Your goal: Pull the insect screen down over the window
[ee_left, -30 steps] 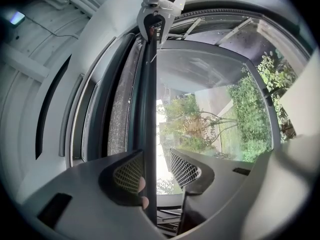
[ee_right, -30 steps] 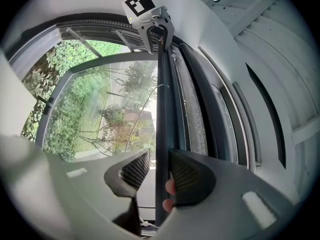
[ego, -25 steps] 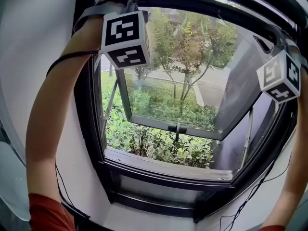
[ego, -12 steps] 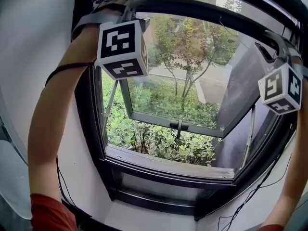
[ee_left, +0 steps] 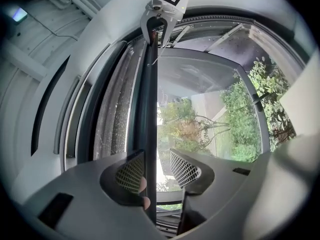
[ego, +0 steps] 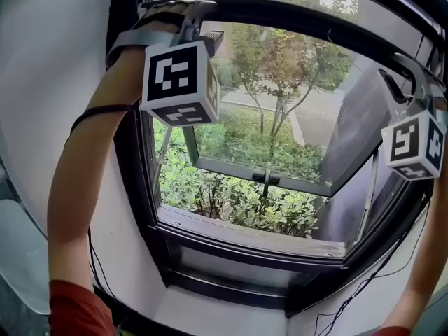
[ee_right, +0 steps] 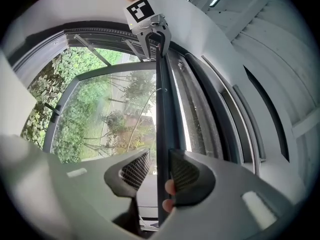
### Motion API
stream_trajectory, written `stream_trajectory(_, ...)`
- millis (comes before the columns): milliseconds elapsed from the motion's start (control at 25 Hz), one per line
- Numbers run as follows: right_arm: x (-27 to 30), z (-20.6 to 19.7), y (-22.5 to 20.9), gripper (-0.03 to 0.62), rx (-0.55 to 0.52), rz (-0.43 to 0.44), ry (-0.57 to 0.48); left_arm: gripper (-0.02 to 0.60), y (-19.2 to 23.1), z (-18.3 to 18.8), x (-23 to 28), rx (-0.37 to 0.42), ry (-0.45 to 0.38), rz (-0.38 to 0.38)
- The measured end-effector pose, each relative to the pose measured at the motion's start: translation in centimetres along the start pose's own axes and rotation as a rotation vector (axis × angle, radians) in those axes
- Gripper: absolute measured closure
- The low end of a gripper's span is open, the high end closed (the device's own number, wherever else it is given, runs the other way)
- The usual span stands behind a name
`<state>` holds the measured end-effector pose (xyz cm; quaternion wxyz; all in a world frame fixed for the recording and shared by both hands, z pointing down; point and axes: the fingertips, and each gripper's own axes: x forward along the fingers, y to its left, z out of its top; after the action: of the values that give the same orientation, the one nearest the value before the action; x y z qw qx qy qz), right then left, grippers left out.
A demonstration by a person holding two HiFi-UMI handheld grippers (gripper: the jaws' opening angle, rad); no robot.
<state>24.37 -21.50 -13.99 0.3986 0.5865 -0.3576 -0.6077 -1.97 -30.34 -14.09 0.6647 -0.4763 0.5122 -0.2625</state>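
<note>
Lower than a second ago, the screen bar (ee_left: 148, 109) crosses the window frame (ego: 140, 187) near its top. Left gripper (ee_left: 156, 156) and right gripper (ee_right: 160, 156) both gape wide - bar between jaws, against one pad only.

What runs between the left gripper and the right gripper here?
The screen's dark pull bar runs from the left gripper to the right gripper, standing between each one's open jaws; the left gripper view shows its whole length.

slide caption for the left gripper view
Left gripper straddles the screen's dark pull bar with open jaws; right gripper straddles it farther along.
</note>
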Motion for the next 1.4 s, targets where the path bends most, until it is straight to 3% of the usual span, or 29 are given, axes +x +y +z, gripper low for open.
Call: stream_trajectory(1400,-4.8,0.7,9.2,0.459,0.038,0.067,-0.039,0.419,-9.2,0.3,-4.9,-0.035,-0.021,-0.097)
